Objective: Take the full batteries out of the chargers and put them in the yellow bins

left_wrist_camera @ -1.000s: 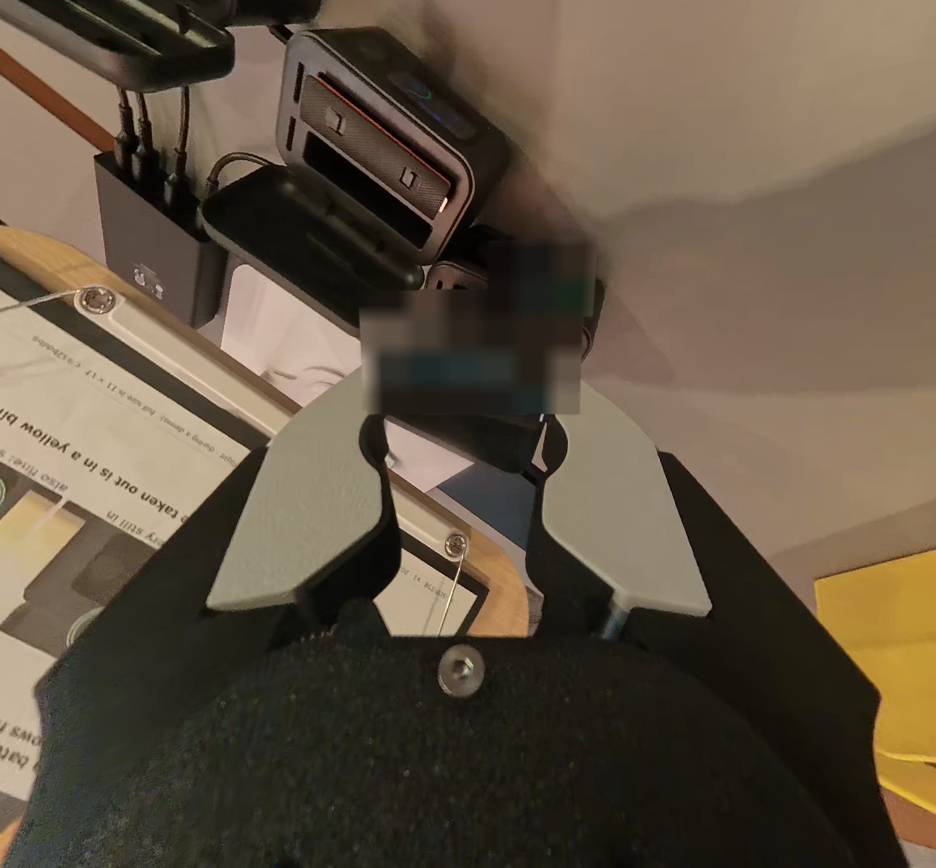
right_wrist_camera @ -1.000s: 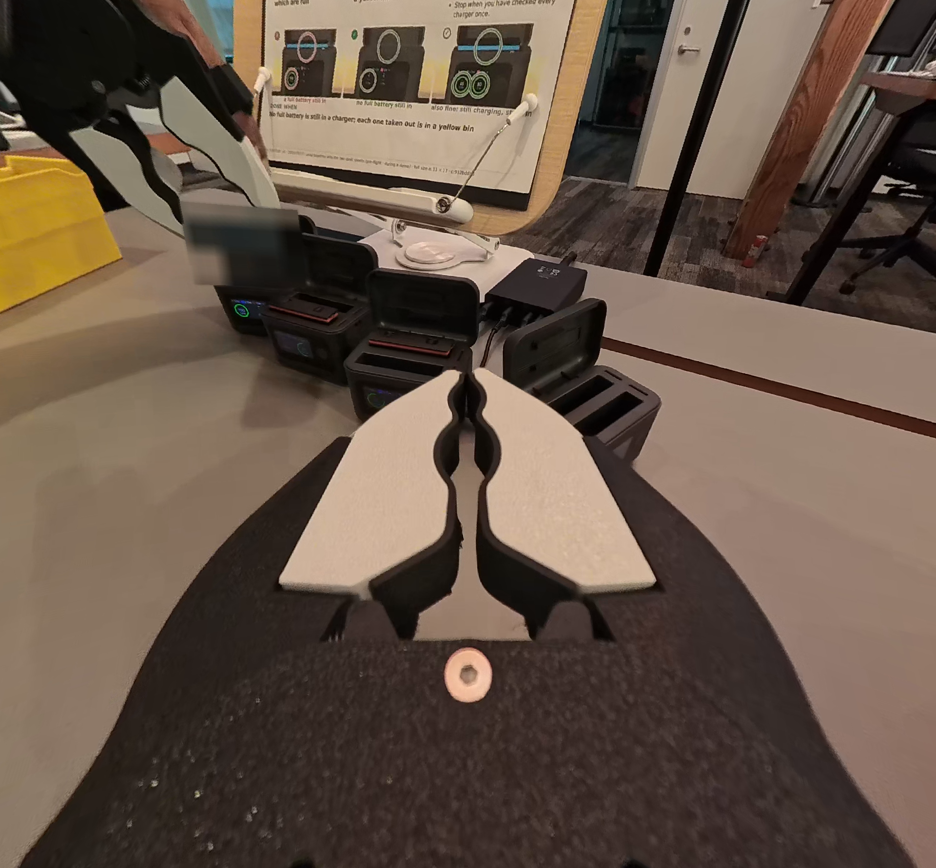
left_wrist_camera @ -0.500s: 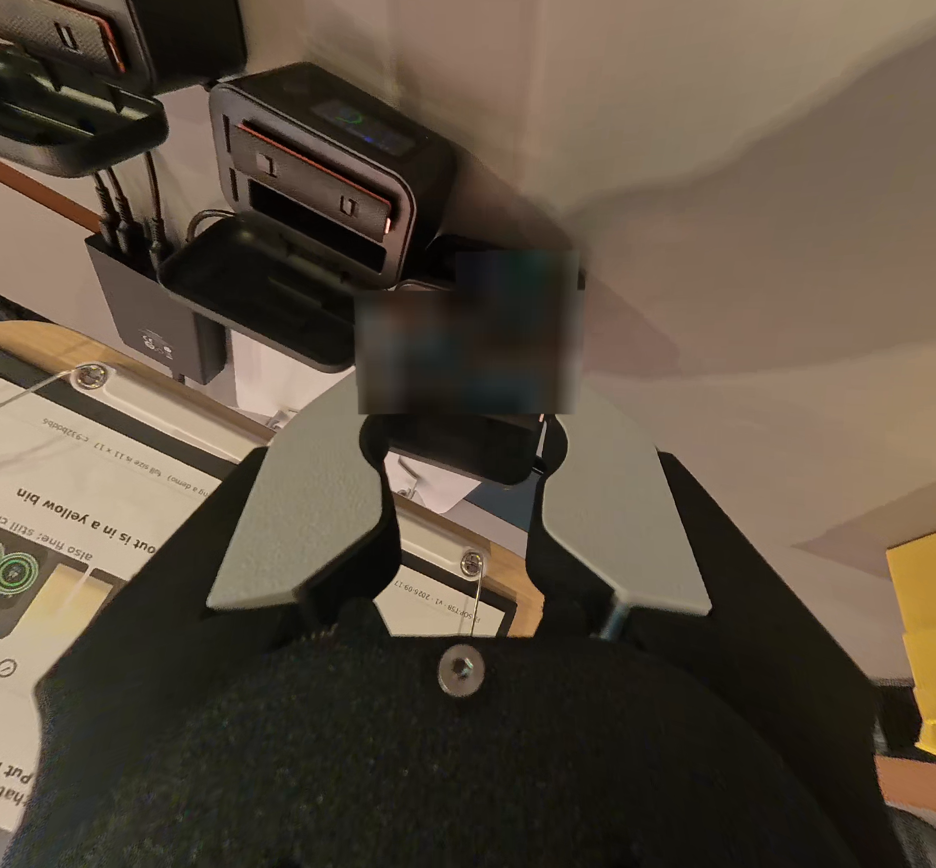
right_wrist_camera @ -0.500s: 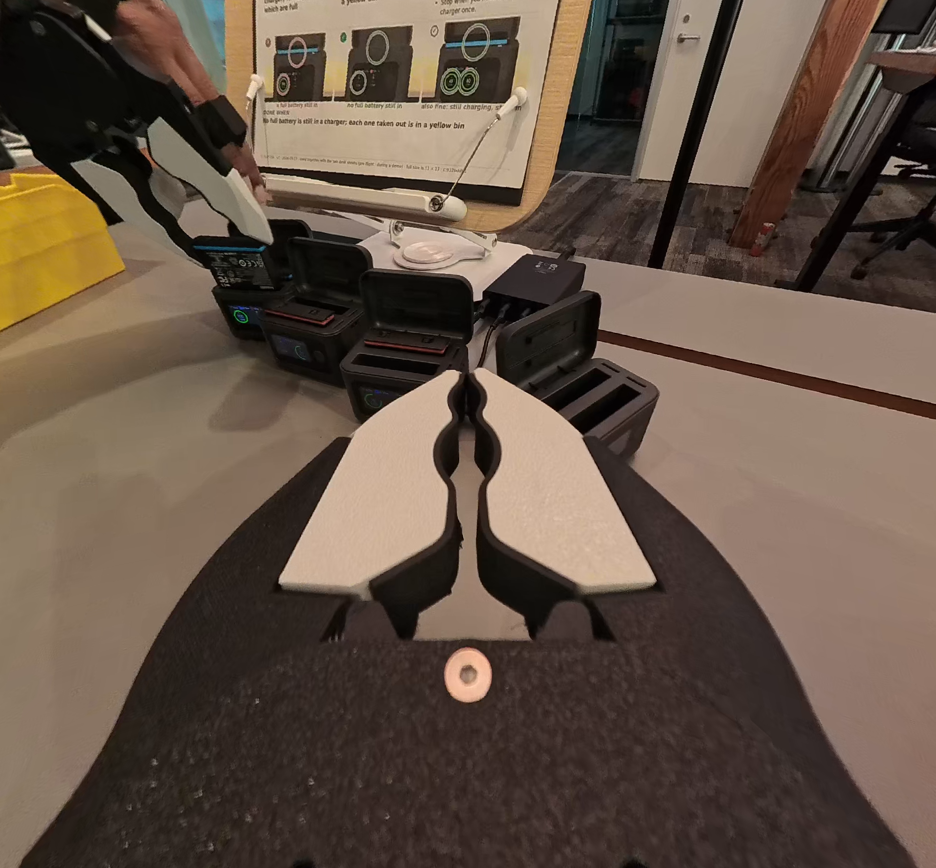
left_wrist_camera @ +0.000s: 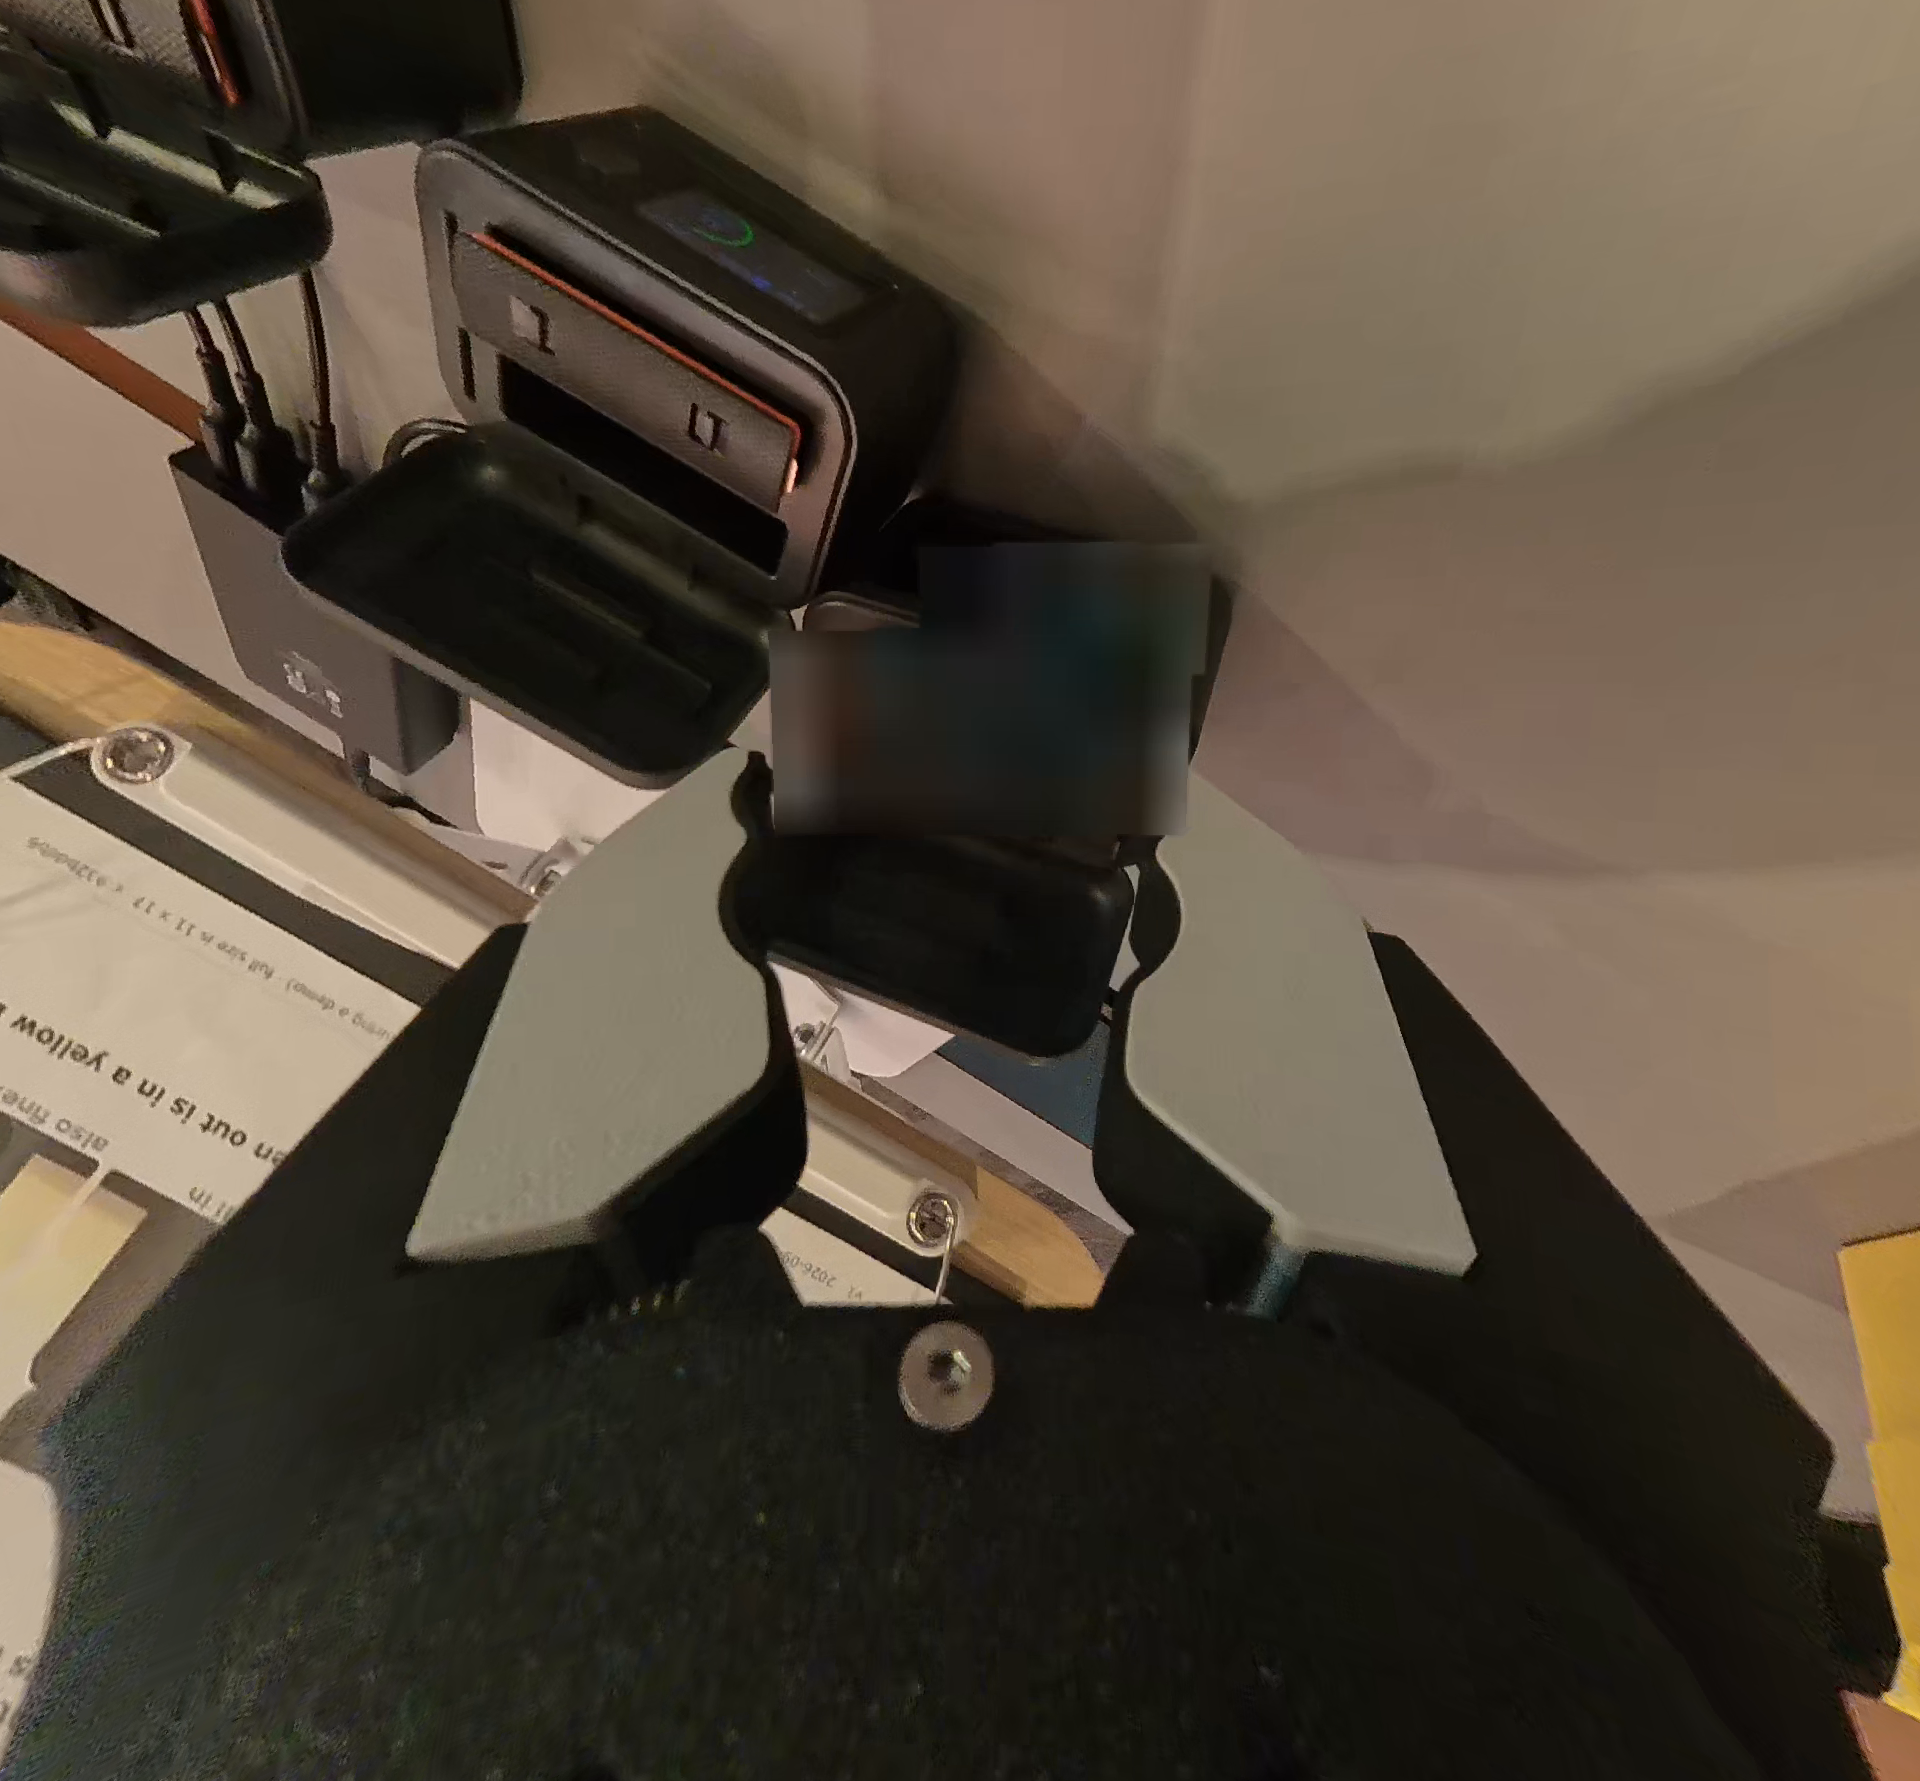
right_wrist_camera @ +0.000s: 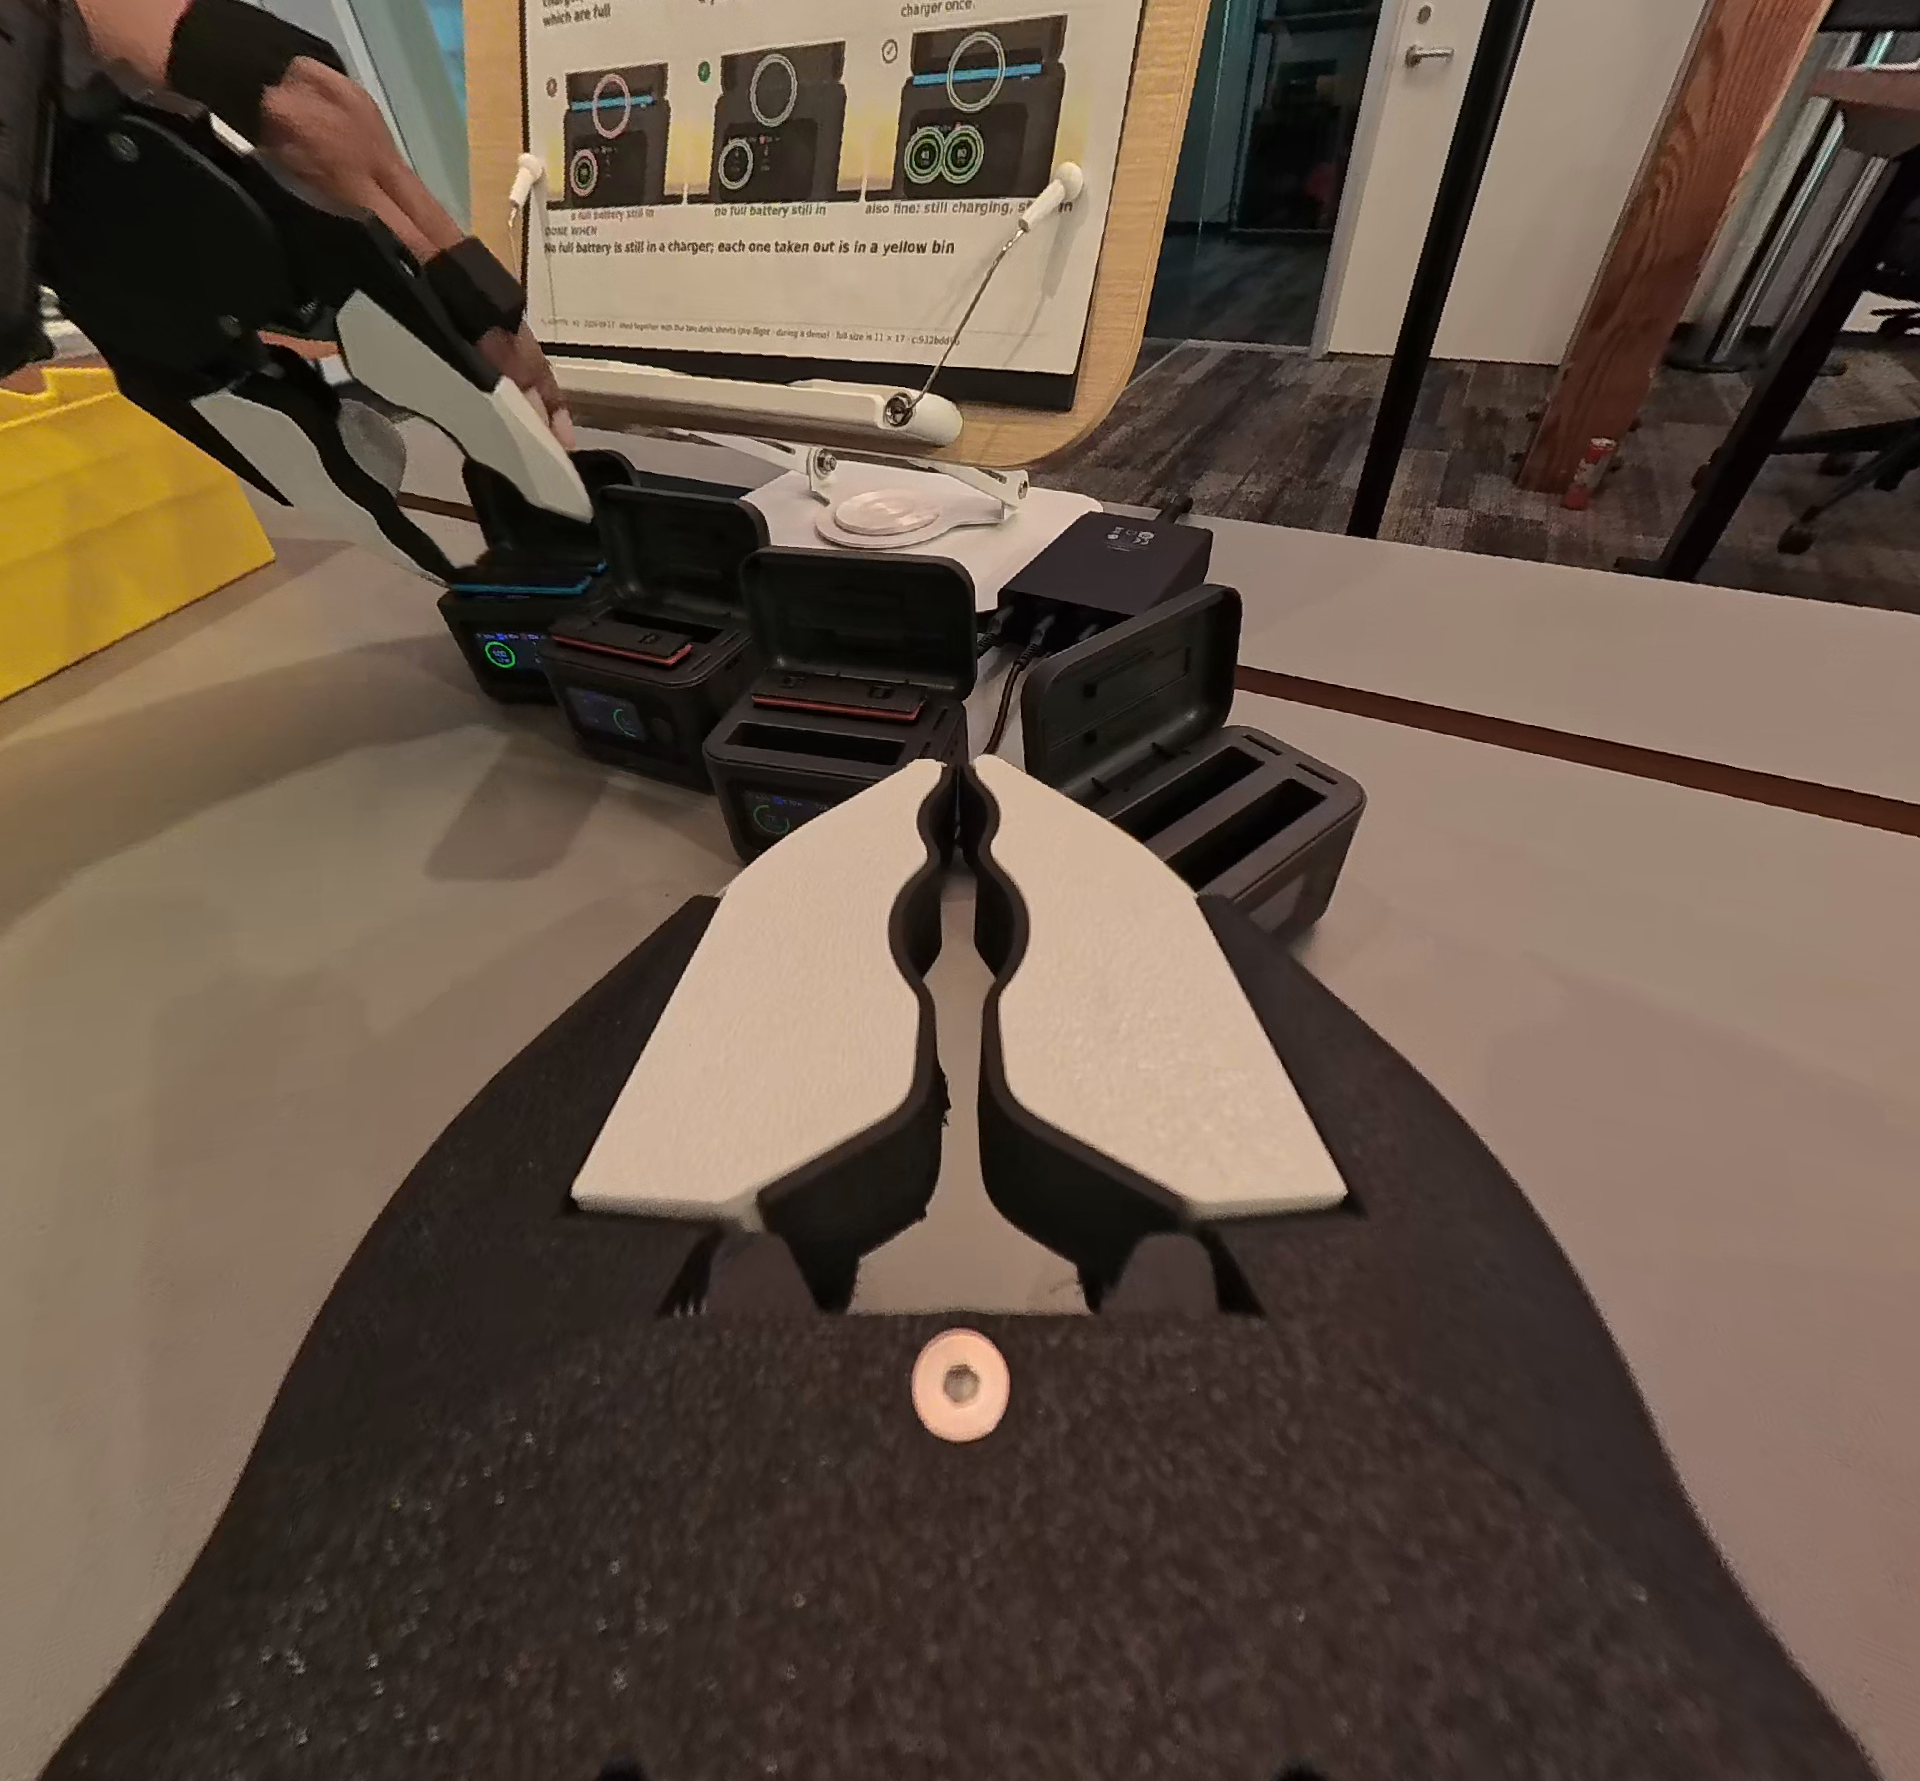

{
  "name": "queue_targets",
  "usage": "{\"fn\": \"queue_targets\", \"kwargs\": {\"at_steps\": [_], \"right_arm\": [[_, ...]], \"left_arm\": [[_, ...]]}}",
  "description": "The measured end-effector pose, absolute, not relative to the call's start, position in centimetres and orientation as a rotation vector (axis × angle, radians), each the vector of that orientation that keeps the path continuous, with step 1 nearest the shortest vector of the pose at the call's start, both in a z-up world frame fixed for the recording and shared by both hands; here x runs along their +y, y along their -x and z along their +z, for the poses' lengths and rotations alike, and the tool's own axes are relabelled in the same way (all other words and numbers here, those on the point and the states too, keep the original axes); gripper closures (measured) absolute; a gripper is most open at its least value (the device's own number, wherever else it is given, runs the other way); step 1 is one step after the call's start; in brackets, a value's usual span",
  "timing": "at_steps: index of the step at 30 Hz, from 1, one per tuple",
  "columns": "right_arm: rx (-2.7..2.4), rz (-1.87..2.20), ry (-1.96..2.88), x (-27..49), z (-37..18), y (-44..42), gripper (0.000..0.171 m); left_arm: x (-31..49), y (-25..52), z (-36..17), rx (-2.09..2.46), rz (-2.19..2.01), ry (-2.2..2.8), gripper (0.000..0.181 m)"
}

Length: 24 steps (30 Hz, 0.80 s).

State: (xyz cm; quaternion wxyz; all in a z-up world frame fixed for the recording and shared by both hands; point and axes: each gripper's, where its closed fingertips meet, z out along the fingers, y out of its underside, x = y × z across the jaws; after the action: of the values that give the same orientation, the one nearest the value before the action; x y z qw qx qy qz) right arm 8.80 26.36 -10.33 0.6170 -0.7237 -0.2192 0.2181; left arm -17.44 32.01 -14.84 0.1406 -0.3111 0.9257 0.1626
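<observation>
Reaching at upper left of the right wrist view, left tongs (right_wrist_camera: 488, 526) spread around a blue-edged battery (right_wrist_camera: 525, 578) seated in the leftmost charger (right_wrist_camera: 499, 645), long axis crossing the fingers; right tongs (right_wrist_camera: 961, 822) pressed together, empty, farther off.

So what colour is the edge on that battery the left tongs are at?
Bright blue, on the battery in the leftmost charger; the right wrist view shows it best.

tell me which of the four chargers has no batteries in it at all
The charger at the right end of the row, nearest the right gripper. Both its slots are empty, while each of the other three holds at least one battery.
</observation>
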Motion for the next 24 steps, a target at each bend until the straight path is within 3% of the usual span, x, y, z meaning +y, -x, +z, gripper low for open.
{"fn": "queue_targets", "kwargs": {"at_steps": [7,12,15,24], "right_arm": [[-0.508,0.511,1.664,26.3,-10.2,-8.7,0.171],[-0.505,0.524,1.657,26.1,-9.9,-8.6,0.171],[-0.502,0.529,1.652,26.1,-9.7,-8.6,0.171],[-0.499,0.53,1.648,26.0,-9.3,-8.7,0.171]], "left_arm": [[31.2,17.8,-13.2,2.538,0.351,1.196,0.123],[29.0,14.2,-11.3,1.915,-0.277,1.83,0.156],[30.4,14.6,-11.2,1.577,-0.306,1.974,0.175],[31.3,17.9,-13.7,0.869,-0.139,2.198,0.181]]}}
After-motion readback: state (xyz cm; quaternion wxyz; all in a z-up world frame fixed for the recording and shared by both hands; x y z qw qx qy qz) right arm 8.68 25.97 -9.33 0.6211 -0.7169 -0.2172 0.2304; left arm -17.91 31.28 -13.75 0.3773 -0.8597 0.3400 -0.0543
